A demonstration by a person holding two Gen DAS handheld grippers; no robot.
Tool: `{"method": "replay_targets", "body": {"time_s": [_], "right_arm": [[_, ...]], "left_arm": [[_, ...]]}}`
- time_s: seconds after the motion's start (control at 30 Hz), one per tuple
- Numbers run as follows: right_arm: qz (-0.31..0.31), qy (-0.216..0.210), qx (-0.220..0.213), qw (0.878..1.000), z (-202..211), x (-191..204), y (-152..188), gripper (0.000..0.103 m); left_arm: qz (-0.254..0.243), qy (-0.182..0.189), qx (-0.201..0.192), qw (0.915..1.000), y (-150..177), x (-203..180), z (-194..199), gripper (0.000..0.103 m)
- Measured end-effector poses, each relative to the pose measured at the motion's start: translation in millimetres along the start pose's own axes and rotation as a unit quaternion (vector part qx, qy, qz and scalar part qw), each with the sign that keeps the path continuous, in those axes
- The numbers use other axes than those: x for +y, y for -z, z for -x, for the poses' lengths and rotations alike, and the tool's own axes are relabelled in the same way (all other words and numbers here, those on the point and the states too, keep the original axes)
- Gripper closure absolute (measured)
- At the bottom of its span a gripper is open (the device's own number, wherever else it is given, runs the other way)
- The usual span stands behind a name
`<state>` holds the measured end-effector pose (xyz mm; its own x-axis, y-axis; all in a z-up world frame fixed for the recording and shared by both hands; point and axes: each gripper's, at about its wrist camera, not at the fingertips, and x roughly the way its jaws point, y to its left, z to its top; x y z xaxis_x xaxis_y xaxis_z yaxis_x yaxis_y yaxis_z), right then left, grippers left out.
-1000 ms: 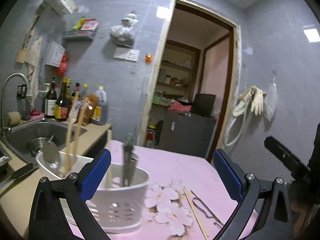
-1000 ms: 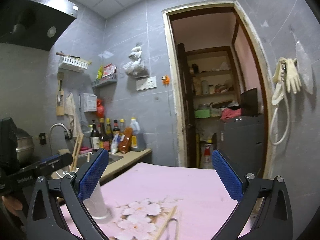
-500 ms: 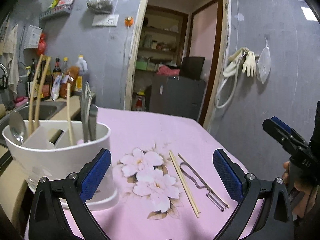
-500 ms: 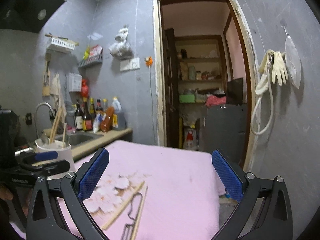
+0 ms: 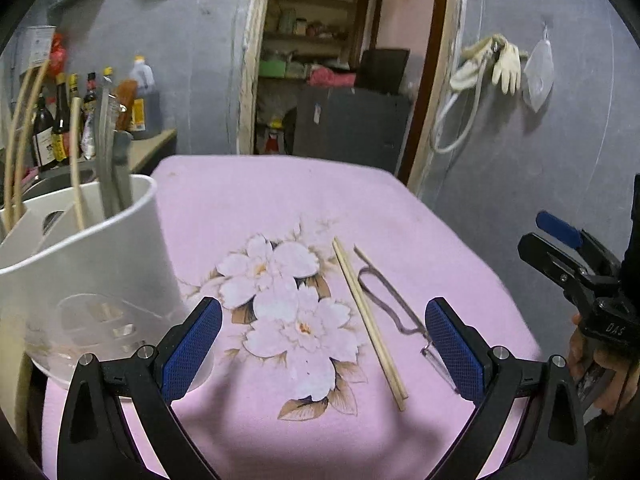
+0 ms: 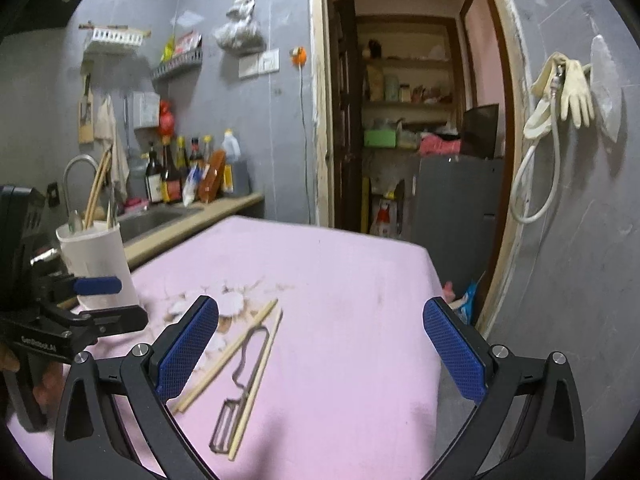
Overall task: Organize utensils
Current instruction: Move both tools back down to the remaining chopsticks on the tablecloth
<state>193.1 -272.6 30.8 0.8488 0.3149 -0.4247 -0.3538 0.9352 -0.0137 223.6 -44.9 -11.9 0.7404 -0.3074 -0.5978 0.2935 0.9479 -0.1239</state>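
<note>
Tongs, left: spread wide and holding nothing, poised over the pink flowered tablecloth, apparently lining up on the loose pieces below.
Tongs, right: likewise wide apart and unloaded, hanging above the same cloth from the opposite side.
Chopsticks: lying flat between the left tongs' blue pads, nearer the right-hand one; in the right view two sticks angle out from beside its left pad.
Peeler: a metal one, flat on the cloth just beside the chopsticks, its blade end running behind the left tongs' right pad; in the right view it lies between the two sticks.
Utensil holder: white, just left of the left tongs, already stocked with upright chopsticks and metal handles, the likely destination.
Judgement: chopsticks and peeler remain to be collected; thin, flat items call for a low, precise pinch.
</note>
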Motion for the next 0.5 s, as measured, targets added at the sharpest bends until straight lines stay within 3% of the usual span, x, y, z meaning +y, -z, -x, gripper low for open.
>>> {"method": "replay_targets", "body": {"time_s": [0.13, 0.3, 0.5], "right_arm": [[0.004, -0.019, 0.027, 0.999, -6.8, 0.1, 4.5, 0.022], [0.015, -0.022, 0.072, 0.997, -19.5, 1.6, 12.9, 0.043], [0.016, -0.031, 0.114, 0.993, -30.4, 4.2, 18.8, 0.057]], "left_arm": [[-0.018, 0.001, 0.029, 0.9994, 1.1, -4.9, -13.7, 0.011], [-0.031, 0.012, 0.071, 0.997, 1.8, -9.3, -32.9, 0.04], [-0.03, 0.031, 0.121, 0.9917, 3.5, -10.7, -61.7, 0.069]]}}
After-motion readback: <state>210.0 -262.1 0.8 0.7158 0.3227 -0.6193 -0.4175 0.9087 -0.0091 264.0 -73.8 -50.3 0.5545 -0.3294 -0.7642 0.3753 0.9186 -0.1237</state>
